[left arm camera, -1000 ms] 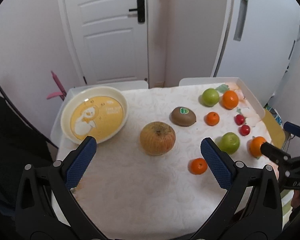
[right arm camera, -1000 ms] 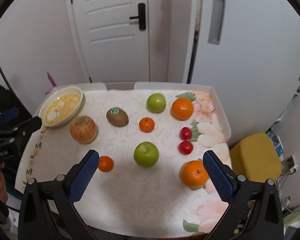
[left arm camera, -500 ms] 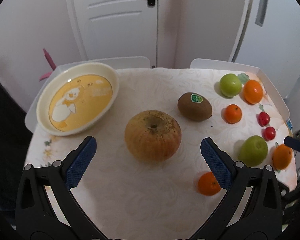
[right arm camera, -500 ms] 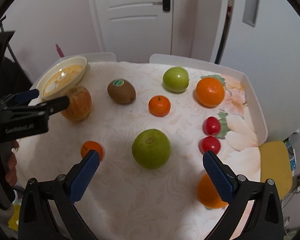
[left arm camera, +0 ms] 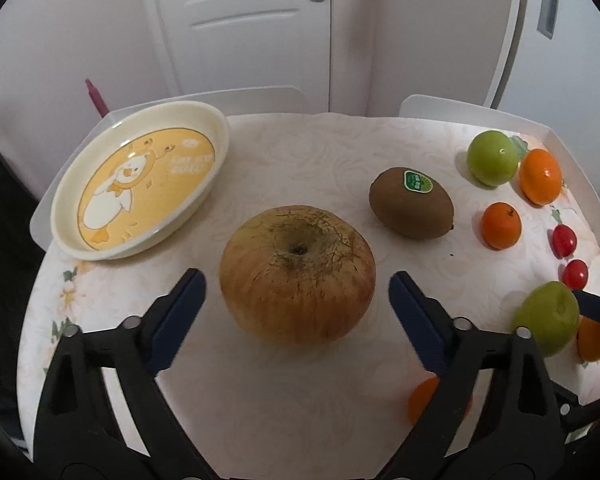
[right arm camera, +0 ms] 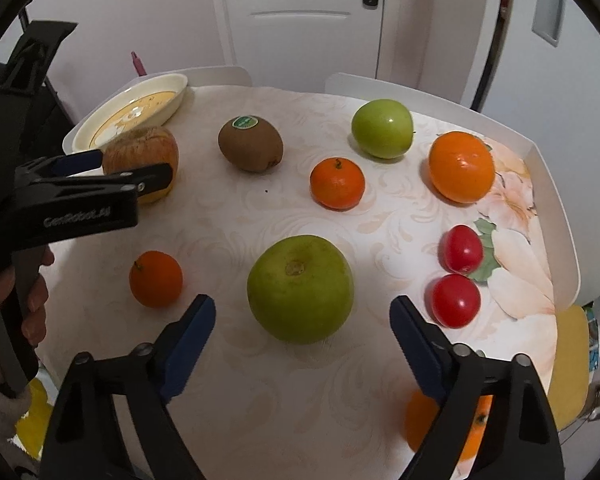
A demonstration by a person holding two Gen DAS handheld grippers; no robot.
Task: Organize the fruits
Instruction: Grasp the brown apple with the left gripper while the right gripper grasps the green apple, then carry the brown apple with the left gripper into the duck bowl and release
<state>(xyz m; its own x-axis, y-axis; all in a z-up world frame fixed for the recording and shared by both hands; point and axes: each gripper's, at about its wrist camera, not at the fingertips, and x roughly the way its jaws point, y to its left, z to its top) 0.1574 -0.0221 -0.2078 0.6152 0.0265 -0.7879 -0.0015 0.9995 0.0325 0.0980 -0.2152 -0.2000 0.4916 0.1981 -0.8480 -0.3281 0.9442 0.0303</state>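
My left gripper (left arm camera: 297, 294) is open, its fingers on either side of a large russet apple (left arm camera: 297, 275), not touching it. The yellow duck plate (left arm camera: 140, 178) lies empty at the far left. My right gripper (right arm camera: 302, 322) is open around a big green apple (right arm camera: 300, 288), also apart from it. In the right wrist view the left gripper (right arm camera: 136, 172) shows at the russet apple (right arm camera: 142, 156). A kiwi (left arm camera: 411, 203) and a second green apple (right arm camera: 382, 128) lie farther back.
Small mandarins (right arm camera: 337, 183) (right arm camera: 156, 279), a large orange (right arm camera: 461, 166) and two cherry tomatoes (right arm camera: 463, 249) (right arm camera: 455, 300) lie on the white tablecloth. Another orange (right arm camera: 476, 428) sits behind my right finger. The table has a raised white rim (right arm camera: 556, 184). A door stands behind.
Both grippers moved forward and down: the left one closed in on the russet apple, the right one on the near green apple. Both stayed open.
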